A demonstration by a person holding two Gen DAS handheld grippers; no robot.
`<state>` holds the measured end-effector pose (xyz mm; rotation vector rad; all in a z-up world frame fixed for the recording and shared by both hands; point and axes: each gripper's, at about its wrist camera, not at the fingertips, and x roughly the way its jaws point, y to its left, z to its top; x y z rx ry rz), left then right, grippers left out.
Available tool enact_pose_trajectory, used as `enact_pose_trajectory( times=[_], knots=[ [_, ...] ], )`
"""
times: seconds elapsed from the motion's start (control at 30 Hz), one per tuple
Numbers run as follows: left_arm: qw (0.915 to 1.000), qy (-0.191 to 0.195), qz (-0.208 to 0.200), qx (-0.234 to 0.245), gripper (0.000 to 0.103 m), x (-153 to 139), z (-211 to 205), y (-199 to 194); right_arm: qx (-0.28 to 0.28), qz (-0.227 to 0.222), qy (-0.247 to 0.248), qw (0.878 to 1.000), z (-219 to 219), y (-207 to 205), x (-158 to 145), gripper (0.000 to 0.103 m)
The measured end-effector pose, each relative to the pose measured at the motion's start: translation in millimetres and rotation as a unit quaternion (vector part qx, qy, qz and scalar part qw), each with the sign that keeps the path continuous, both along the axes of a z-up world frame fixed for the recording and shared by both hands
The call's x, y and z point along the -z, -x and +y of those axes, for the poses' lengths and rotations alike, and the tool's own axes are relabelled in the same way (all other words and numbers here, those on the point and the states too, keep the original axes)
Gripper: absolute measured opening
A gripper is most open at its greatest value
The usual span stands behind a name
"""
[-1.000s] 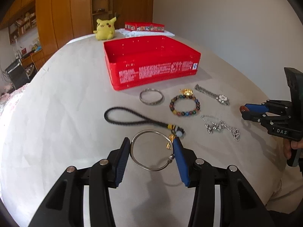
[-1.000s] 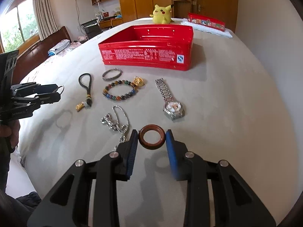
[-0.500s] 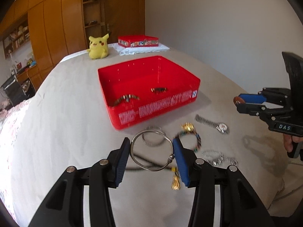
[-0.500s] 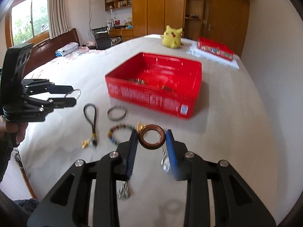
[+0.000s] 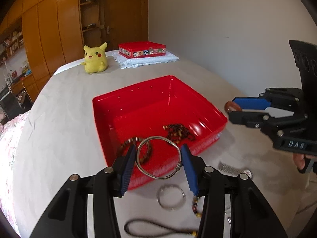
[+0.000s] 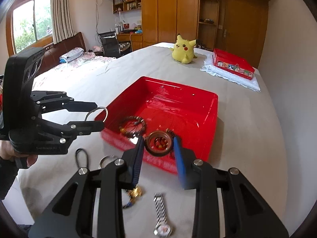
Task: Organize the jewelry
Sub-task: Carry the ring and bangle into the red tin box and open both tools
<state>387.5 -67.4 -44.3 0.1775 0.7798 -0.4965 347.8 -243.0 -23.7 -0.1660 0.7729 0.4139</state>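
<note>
Left gripper (image 5: 158, 158) grips a silver bangle (image 5: 158, 157) between its blue pads, held in the air over the near edge of the red tray (image 5: 206, 109). Right gripper (image 6: 158, 144) grips a brown ring (image 6: 158, 143) between its pads, likewise raised over the tray's near wall.

Inside the tray: a brown bead bracelet (image 6: 132, 126) near the front left corner and a dark bead strand (image 5: 179, 131) toward the front right.

On the table (image 5: 59, 119), short of the tray: a plain silver bangle (image 5: 170, 197), a black cord (image 5: 156, 229) with gold end beads, a watch (image 6: 162, 216) with a metal band, and a gold charm (image 6: 134, 193), partly hidden by the right gripper.

Beyond the tray: a yellow plush (image 5: 94, 59), and a red tin (image 5: 141, 50) resting on a white cloth (image 5: 146, 60).
</note>
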Motion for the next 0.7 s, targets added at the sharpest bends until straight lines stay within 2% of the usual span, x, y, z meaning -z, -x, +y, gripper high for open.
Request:
enact_pose_trajectory(
  times=[0.23, 0.47, 0.7],
  knots=[
    [0.9995, 0.003, 0.026, -0.016, 0.047, 22.6, -7.3, -47.2, 0.029, 0.037, -0.003, 0.999, -7.0, -54.2, 36.1, 0.029],
    [0.9969, -0.004, 0.074, -0.028, 0.047, 61.7, -13.3, -85.4, 0.056, 0.087, -0.003, 0.995, -19.2, -93.8, 78.0, 0.029],
    [0.9957, -0.025, 0.086, -0.025, 0.047, 72.3, -22.5, -94.5, 0.046, 0.099, 0.013, 0.994, -8.6, -98.4, 83.2, 0.03]
  ],
)
